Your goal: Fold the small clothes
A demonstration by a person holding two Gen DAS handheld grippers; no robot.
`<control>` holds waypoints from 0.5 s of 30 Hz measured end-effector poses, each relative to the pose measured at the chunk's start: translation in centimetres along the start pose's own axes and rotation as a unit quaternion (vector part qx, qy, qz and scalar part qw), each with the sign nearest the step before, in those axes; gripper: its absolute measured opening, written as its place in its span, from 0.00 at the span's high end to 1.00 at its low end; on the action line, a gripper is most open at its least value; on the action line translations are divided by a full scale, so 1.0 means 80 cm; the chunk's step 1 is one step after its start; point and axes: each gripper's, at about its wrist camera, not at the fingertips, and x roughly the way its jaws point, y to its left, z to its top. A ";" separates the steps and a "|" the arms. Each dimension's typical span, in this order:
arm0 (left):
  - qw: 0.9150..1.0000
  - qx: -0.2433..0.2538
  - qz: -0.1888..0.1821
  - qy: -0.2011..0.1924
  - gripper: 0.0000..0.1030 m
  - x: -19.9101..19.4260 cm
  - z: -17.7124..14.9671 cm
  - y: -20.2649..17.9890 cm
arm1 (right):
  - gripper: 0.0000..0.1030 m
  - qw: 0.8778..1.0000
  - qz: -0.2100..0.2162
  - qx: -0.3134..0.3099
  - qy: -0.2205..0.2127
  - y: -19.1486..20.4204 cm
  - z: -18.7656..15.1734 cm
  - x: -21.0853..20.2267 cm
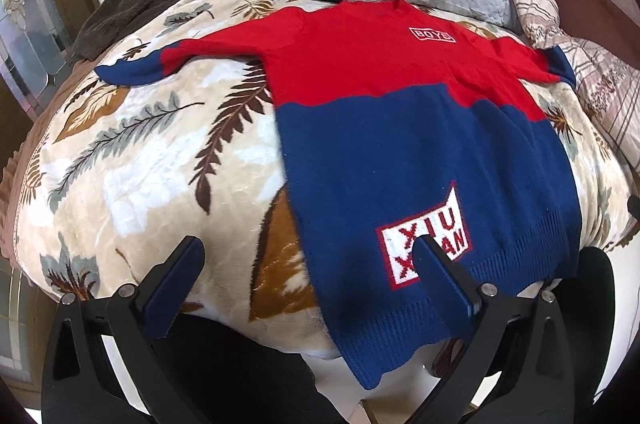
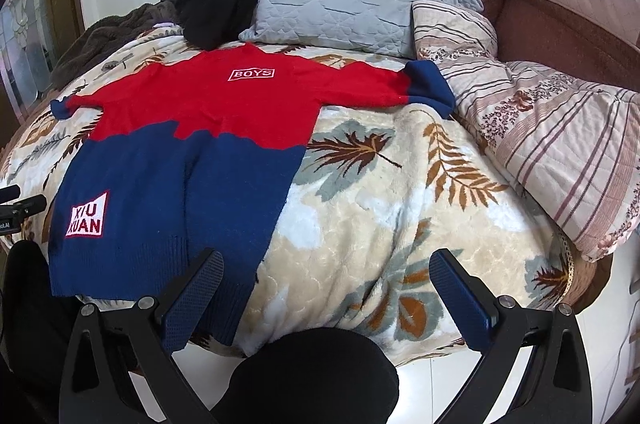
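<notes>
Where hem (image 1: pixel 360 364) overhangs, edge unseen.

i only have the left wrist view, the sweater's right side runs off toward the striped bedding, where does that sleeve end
Observer: The right wrist view shows the sweater sleeve's blue cuff lying flat, its tip meeting the edge of the striped quilt.
Operator: is the right gripper on the sweater yet
Observer: No. The right gripper is open over the leaf-print blanket, beside the hem's right corner.
Operator: anything past the striped bedding
Observer: A brown sofa with a pink cover stands behind it, shown far more fully in the right wrist view.
</notes>
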 end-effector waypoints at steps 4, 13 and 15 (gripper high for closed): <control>1.000 0.001 -0.004 0.005 0.00 0.003 0.000 -0.004 | 0.00 1.000 0.004 -0.005 0.002 0.003 0.001 0.002; 1.000 0.002 -0.003 0.010 0.00 0.007 0.001 -0.008 | 0.01 1.000 0.017 -0.015 0.007 0.013 0.003 0.007; 1.000 0.002 -0.005 0.012 0.00 0.009 0.002 -0.008 | 0.01 1.000 0.021 -0.013 0.009 0.013 0.004 0.009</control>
